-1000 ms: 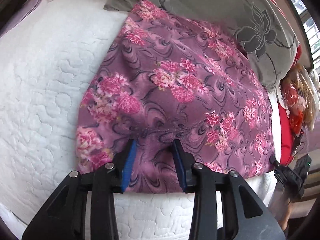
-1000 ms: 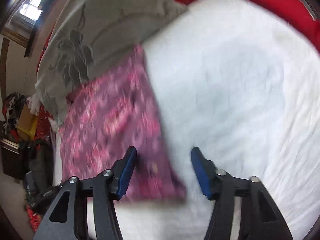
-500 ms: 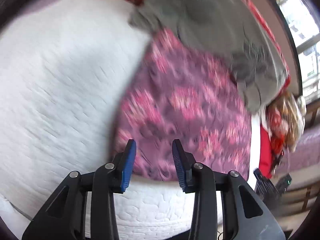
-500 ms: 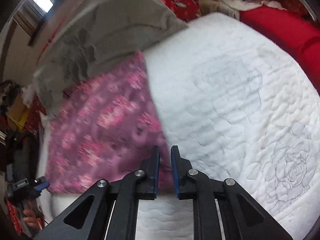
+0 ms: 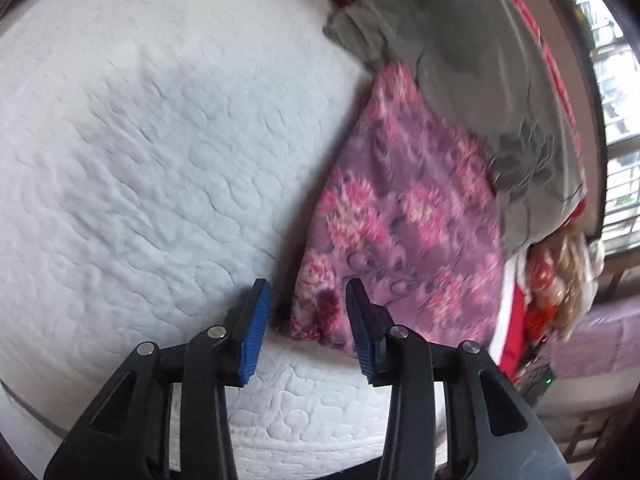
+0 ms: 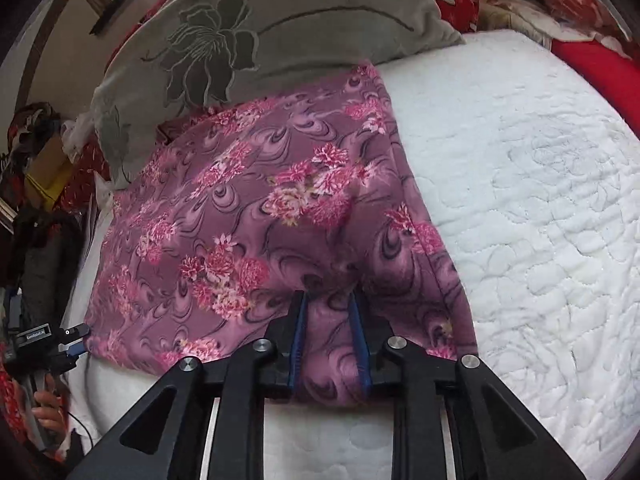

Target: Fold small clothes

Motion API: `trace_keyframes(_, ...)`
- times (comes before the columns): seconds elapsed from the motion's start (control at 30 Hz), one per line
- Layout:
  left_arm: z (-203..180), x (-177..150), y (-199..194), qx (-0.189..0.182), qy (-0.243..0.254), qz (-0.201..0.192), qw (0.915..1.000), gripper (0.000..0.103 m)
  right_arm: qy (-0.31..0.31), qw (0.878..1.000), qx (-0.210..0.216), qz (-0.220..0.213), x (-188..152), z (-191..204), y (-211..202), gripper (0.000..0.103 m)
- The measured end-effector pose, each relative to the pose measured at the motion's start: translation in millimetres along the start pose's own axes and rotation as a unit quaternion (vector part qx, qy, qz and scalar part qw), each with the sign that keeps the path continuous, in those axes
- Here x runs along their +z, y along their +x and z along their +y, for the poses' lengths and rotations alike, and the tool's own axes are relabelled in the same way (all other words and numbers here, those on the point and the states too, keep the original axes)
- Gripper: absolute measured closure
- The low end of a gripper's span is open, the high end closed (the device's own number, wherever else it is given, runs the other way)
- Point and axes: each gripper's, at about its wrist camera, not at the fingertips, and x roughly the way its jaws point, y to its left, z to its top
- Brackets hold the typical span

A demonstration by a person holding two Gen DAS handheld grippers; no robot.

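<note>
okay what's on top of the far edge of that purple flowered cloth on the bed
A grey pillow with a dark flower print lies over the far edge of the purple floral cloth. How far the cloth runs beneath it is covered.

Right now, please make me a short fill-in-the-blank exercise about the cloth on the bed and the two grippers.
1. The floral garment lies on a ____ quilted mattress.
2. The far edge of the garment is tucked under a ____ pillow.
3. A fold of the garment sits between the fingers of the ____ gripper.

Missing words: white; grey; right
</note>
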Motion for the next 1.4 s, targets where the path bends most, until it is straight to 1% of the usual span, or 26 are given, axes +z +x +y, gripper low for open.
trace_keyframes(0.1,-15,3,-12,-0.015,0.019,-0.017,0.9996,0.065,0.008,1.000,-0.002,-0.026,7,-4,-11,0.077)
trace_keyframes(0.13,-25,5,-10,-0.019,0.031,-0.016,0.9992,0.064,0.013,1.000,0.002,-0.028,9,-6,-12,0.077)
trace_keyframes(0.17,-32,4,-7,-0.017,0.041,-0.014,0.9989,0.059,0.023,0.999,0.010,-0.032,14,-7,-13,0.077)
trace_keyframes(0.2,-40,2,-2,-0.010,0.052,-0.013,0.9985,0.055,0.030,0.999,0.013,-0.037,18,-8,-13,0.077)
trace_keyframes(0.27,-47,-4,12,0.017,0.075,-0.007,0.9970,0.054,0.038,0.998,0.022,-0.043,22,-9,-9,0.077)
trace_keyframes(0.3,-49,-6,23,0.040,0.086,0.003,0.9955,0.054,0.037,0.998,0.020,-0.036,21,-10,-3,0.075)
trace_keyframes(0.33,-50,-7,32,0.062,0.092,0.016,0.9937,0.054,0.032,0.999,0.014,-0.006,22,-11,10,0.075)
trace_keyframes(0.37,-53,-8,35,0.068,0.099,0.016,0.9926,0.054,0.025,1.000,0.008,0.004,24,-8,16,0.075)
trace_keyframes(0.4,-56,-7,32,0.063,0.103,0.007,0.9927,0.054,0.012,1.000,-0.001,-0.002,27,-3,14,0.075)
trace_keyframes(0.43,-62,-4,27,0.042,0.107,-0.004,0.9934,0.054,0.001,1.000,-0.011,-0.006,32,3,11,0.075)
trace_keyframes(0.47,-68,0,25,0.027,0.109,-0.009,0.9936,0.054,-0.006,1.000,-0.015,-0.017,40,9,7,0.072)
trace_keyframes(0.5,-76,5,24,0.018,0.111,-0.012,0.9936,0.054,-0.010,0.999,-0.009,-0.033,47,14,2,0.072)
trace_keyframes(0.57,-98,19,29,0.022,0.127,-0.019,0.9915,0.053,-0.013,0.998,0.003,-0.061,65,24,-2,0.070)
trace_keyframes(0.6,-108,24,33,0.033,0.139,-0.025,0.9894,0.053,-0.015,0.998,0.001,-0.067,73,28,0,0.064)
trace_keyframes(0.67,-129,33,50,0.069,0.173,-0.035,0.9820,0.051,-0.016,0.997,-0.008,-0.076,89,35,11,0.060)
trace_keyframes(0.73,-138,41,70,0.115,0.195,-0.036,0.9733,0.041,-0.010,0.997,-0.022,-0.072,98,35,29,0.059)
trace_keyframes(0.8,-141,45,96,0.158,0.199,-0.027,0.9669,0.031,0.004,0.998,-0.045,-0.037,100,28,60,0.055)
trace_keyframes(0.83,-137,46,106,0.169,0.197,-0.022,0.9655,0.027,0.005,0.998,-0.057,-0.025,97,24,72,0.053)
trace_keyframes(0.87,-136,45,109,0.170,0.198,-0.030,0.9648,0.018,0.000,0.997,-0.056,-0.046,93,24,72,0.050)
trace_keyframes(0.9,-138,42,109,0.169,0.204,-0.048,0.9630,0.015,-0.005,0.996,-0.052,-0.065,89,25,70,0.048)
trace_keyframes(0.93,-140,40,111,0.174,0.209,-0.052,0.9607,0.014,-0.007,0.996,-0.050,-0.069,86,26,71,0.045)
trace_keyframes(1.03,-145,36,114,0.184,0.228,-0.063,0.9540,0.013,-0.026,0.995,-0.051,-0.078,80,29,71,0.042)
trace_keyframes(1.13,-146,38,114,0.179,0.222,-0.056,0.9568,0.013,-0.030,0.996,-0.053,-0.059,86,32,73,0.040)
trace_keyframes(1.23,-148,42,115,0.182,0.221,-0.047,0.9569,0.013,-0.029,0.997,-0.058,-0.045,97,35,72,0.040)
trace_keyframes(1.33,-152,44,113,0.183,0.218,-0.045,0.9575,0.013,-0.027,0.996,-0.066,-0.052,109,33,64,0.040)
trace_keyframes(1.4,-155,54,107,0.171,0.216,-0.059,0.9595,0.013,-0.022,0.995,-0.075,-0.065,119,30,59,0.040)
